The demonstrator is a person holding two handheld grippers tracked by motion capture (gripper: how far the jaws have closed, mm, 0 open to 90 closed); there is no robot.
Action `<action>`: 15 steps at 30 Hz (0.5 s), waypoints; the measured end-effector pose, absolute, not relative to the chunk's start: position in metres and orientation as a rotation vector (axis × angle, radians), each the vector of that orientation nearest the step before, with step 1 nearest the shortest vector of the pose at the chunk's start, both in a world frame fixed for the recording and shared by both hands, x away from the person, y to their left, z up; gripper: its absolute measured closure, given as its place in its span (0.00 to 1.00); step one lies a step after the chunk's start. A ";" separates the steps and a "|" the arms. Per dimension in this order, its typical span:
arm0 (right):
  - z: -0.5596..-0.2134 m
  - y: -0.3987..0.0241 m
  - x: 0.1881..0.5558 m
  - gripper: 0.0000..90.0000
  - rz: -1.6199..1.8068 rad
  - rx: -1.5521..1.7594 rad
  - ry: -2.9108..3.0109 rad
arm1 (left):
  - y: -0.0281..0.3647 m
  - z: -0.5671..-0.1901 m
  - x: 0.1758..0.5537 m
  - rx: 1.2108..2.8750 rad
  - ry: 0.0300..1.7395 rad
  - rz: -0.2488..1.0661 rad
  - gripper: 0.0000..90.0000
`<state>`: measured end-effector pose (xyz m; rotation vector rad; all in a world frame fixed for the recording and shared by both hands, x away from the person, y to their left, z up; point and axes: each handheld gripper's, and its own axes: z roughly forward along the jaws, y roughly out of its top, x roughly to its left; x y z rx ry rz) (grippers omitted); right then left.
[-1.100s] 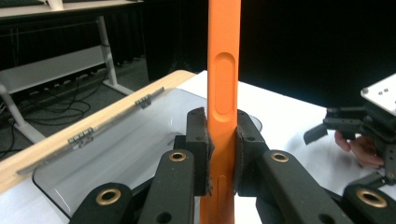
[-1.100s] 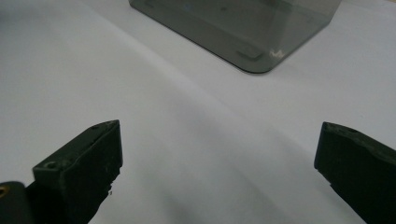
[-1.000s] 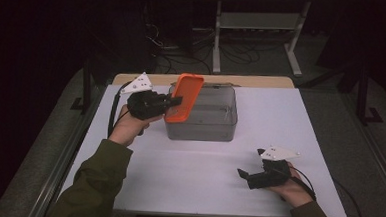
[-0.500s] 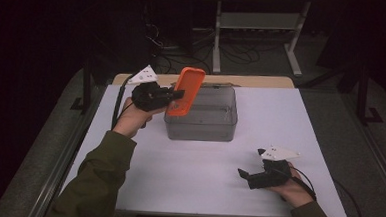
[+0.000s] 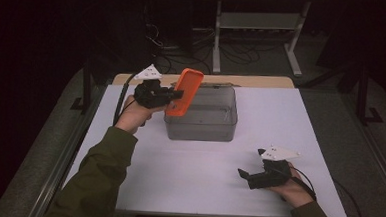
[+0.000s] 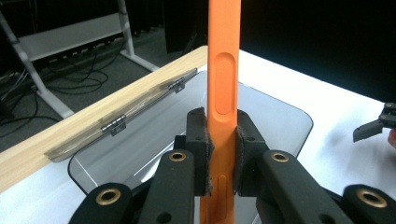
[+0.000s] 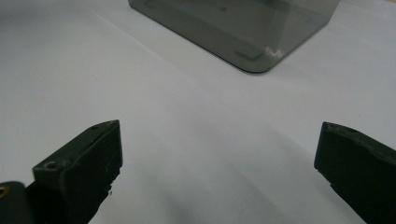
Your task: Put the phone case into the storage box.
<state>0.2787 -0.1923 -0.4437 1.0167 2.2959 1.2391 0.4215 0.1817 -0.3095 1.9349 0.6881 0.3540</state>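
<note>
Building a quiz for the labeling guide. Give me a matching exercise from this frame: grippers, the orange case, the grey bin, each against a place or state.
Things:
1. left gripper
2. right gripper
3. orange phone case
4. grey transparent bin

States or places:
A. stands mid-table, lid open
B. jaws apart, nothing between them, low over the white table
C. held upright above the bin's left rim
D. jaws clamped on a thin edge

Pairs: 1-D, 2-B, 3-C, 4-A
</note>
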 end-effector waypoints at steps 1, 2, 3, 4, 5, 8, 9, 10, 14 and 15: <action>-0.444 -0.192 0.279 0.01 1.239 1.018 2.296 | 0.181 -0.309 0.423 1.949 0.690 0.355 0.88; -0.444 -0.192 0.279 0.01 1.239 1.018 2.297 | 0.180 -0.309 0.424 1.961 0.698 0.352 0.88; -0.444 -0.192 0.279 0.01 1.238 1.018 2.297 | 0.179 -0.309 0.425 1.972 0.703 0.350 0.88; -0.444 -0.192 0.279 0.01 1.238 1.018 2.298 | 0.178 -0.309 0.427 1.986 0.710 0.348 0.88; -0.444 -0.192 0.279 0.01 1.236 1.013 2.298 | 0.177 -0.309 0.428 2.002 0.716 0.346 0.88; -0.444 -0.193 0.279 0.01 1.237 1.012 2.298 | 0.174 -0.309 0.433 2.043 0.744 0.327 0.88; -0.444 -0.193 0.279 0.01 1.239 1.012 2.296 | 0.172 -0.310 0.435 2.050 0.756 0.323 0.88; -0.444 -0.193 0.279 0.01 1.237 1.011 2.298 | 0.171 -0.310 0.436 2.060 0.764 0.317 0.88; -0.444 -0.193 0.279 0.01 1.239 1.012 2.297 | 0.167 -0.311 0.441 2.109 0.791 0.307 0.88; -0.444 -0.193 0.279 0.01 1.241 1.010 2.296 | 0.166 -0.311 0.442 2.119 0.798 0.306 0.88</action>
